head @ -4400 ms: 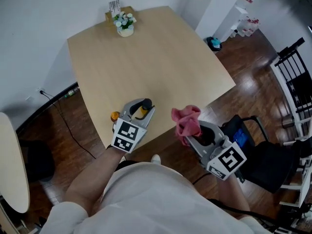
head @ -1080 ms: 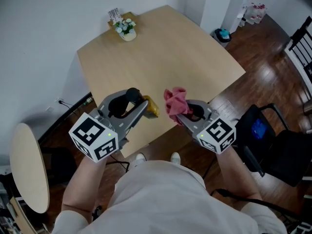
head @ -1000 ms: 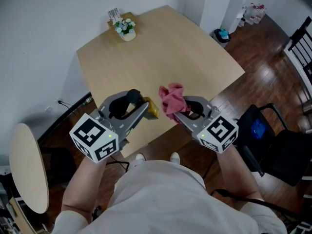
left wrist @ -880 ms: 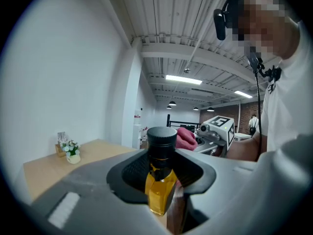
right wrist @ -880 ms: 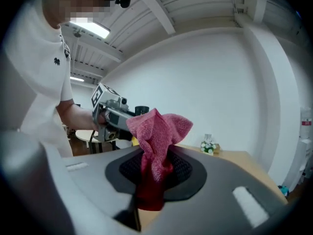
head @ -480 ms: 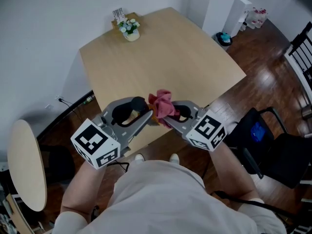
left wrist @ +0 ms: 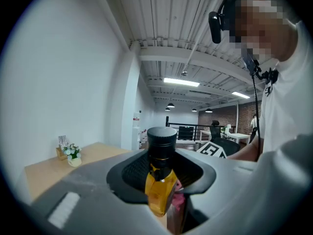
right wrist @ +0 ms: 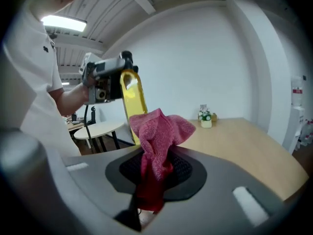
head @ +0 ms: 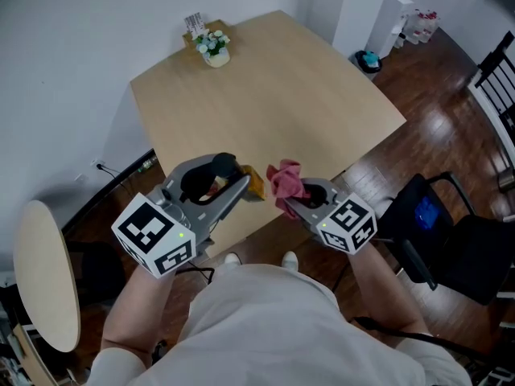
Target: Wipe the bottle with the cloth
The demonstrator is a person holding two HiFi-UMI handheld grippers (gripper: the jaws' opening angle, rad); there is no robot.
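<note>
My left gripper [head: 238, 186] is shut on a yellow bottle [head: 253, 182] with a black cap [left wrist: 161, 140], held up above the near edge of the wooden table [head: 265, 95]. In the left gripper view the bottle [left wrist: 159, 192] stands between the jaws of the left gripper [left wrist: 161, 180], cap toward the camera. My right gripper [head: 299, 199] is shut on a bunched pink cloth [head: 284, 185], just right of the bottle's lower end. In the right gripper view the cloth [right wrist: 157, 138] rises from the right gripper [right wrist: 154, 180] in front of the bottle [right wrist: 133, 99]. Contact between them cannot be told.
A small flower pot [head: 213, 47] and a card holder [head: 195, 24] stand at the table's far edge. A round side table [head: 44, 272] is at the left. A black chair [head: 447, 244] stands on the wooden floor at the right, white shelving [head: 401, 6] beyond.
The right gripper swept the cloth left across the bottle, then dropped down and back to the right. The left gripper has kept the bottle nearly still.
</note>
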